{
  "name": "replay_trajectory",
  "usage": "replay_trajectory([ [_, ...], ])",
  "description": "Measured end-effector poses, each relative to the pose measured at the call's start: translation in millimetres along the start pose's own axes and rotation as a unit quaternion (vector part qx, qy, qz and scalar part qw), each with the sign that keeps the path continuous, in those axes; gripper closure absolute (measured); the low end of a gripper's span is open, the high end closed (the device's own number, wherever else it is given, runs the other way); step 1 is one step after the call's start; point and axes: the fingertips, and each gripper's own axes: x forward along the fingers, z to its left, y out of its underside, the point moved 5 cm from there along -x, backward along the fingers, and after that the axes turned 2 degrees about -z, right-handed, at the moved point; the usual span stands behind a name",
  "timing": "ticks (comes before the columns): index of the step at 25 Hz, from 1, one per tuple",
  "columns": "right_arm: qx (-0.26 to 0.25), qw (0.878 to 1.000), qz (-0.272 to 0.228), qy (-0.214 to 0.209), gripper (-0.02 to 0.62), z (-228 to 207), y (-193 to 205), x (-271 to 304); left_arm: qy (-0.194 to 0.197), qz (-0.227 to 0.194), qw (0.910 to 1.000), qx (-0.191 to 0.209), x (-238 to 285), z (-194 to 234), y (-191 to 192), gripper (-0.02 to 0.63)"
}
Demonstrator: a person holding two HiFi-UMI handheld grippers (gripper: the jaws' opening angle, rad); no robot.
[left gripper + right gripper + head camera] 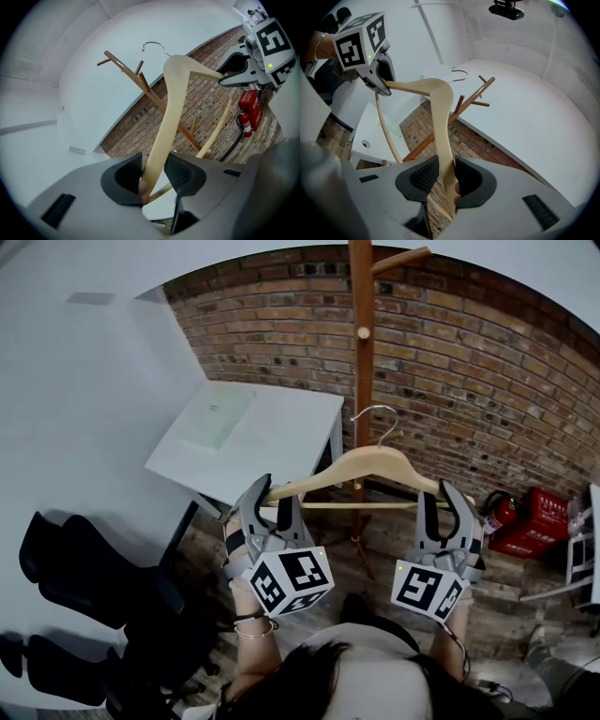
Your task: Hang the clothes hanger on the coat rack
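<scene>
The left hand-held gripper (274, 498) pinches one end of the clothes hanger (361, 465); the hanger is up in the air, its hook (375, 408) just beside the coat rack (362, 352). The right hand-held gripper (442, 495) pinches the other end.

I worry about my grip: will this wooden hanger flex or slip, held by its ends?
Probably stiff: the hanger spans left tongs and right tongs without sagging. Its smooth, rounded arms might slip or twist. Likely light, being thin.
</scene>
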Motion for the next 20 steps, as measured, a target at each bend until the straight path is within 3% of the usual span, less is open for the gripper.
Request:
replay_trajectory([
  [20, -0.001, 1.000, -0.013, -0.014, 0.472, -10, 3, 53, -0.006, 0.007, 0.9999, -0.005, 46, 7, -11, 0.457],
])
